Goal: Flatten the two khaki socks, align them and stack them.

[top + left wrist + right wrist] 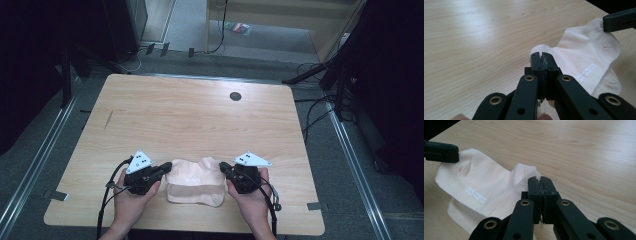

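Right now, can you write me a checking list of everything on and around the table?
Surface: wooden table, small dark round hole near the far edge.
Job's things: pale sock, lying near the front edge.
Clutter: nothing seen.
Grippers: left gripper and right gripper each shut on a sock edge.
Cables: black cables trailing from the grippers.
Surroundings: grey floor, dark stands.

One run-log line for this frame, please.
left tongs: shut on sock | right tongs: shut on sock | sock on table
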Demonstrator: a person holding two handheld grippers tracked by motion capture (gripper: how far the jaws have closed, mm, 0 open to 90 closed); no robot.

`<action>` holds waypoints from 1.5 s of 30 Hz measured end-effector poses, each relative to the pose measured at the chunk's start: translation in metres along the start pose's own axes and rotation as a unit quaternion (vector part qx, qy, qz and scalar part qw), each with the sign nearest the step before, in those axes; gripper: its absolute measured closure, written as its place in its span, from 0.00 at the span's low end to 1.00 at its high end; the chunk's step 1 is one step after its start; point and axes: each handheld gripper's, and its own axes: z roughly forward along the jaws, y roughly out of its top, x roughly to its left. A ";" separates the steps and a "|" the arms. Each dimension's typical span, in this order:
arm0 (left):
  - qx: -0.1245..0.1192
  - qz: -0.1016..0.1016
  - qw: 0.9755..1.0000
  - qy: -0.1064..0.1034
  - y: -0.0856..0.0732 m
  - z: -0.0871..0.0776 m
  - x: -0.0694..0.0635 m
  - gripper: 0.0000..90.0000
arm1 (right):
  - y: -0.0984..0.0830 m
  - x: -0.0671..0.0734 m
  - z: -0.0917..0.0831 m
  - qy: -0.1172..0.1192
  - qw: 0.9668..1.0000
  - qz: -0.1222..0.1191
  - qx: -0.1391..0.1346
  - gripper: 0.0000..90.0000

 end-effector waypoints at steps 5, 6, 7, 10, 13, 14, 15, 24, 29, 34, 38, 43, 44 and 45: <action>0.001 -0.004 1.000 -0.003 -0.004 -0.002 -0.001 1.00 | -0.006 0.004 -0.003 0.001 1.000 -0.003 0.002 0.98; 0.002 -0.003 1.000 -0.002 -0.005 -0.004 -0.002 1.00 | -0.009 0.005 -0.006 0.002 1.000 -0.003 0.003 0.98; 0.002 -0.003 1.000 -0.002 -0.005 -0.004 -0.002 1.00 | -0.009 0.005 -0.006 0.002 1.000 -0.003 0.003 0.98; 0.004 -0.001 1.000 -0.005 -0.010 -0.007 -0.005 1.00 | -0.014 0.006 -0.011 0.002 1.000 -0.002 0.004 0.98; 0.007 0.000 1.000 -0.004 -0.013 -0.007 -0.007 1.00 | -0.017 0.007 -0.014 0.004 1.000 -0.002 0.005 0.98; 0.010 0.004 1.000 -0.004 -0.015 -0.006 -0.009 1.00 | -0.018 0.007 -0.014 0.003 1.000 -0.001 0.005 0.98; 0.012 0.004 1.000 -0.006 -0.016 -0.006 -0.009 1.00 | -0.020 0.008 -0.015 0.004 1.000 -0.001 0.007 0.98; 0.021 0.018 1.000 -0.004 -0.023 -0.005 -0.015 1.00 | -0.032 0.014 -0.016 0.008 1.000 -0.006 0.015 0.98; 0.028 0.023 0.999 -0.004 -0.028 -0.002 -0.017 1.00 | -0.037 0.014 -0.017 0.008 1.000 -0.006 0.016 0.98; 0.033 0.023 0.999 -0.003 -0.030 -0.003 -0.014 1.00 | -0.042 0.015 -0.019 0.010 1.000 -0.010 0.016 0.98; 0.038 0.026 0.999 -0.001 -0.033 -0.002 -0.014 1.00 | -0.045 0.016 -0.018 0.013 1.000 -0.012 0.019 0.98; 0.042 0.032 0.999 0.005 -0.035 -0.001 -0.015 1.00 | -0.048 0.017 -0.016 0.011 1.000 -0.016 0.022 0.98; 0.041 0.036 0.998 0.010 -0.036 -0.001 -0.015 1.00 | -0.049 0.017 -0.016 0.009 1.000 -0.017 0.021 0.98; 0.039 0.037 0.999 0.011 -0.036 -0.002 -0.015 1.00 | -0.049 0.017 -0.016 0.009 1.000 -0.015 0.017 0.98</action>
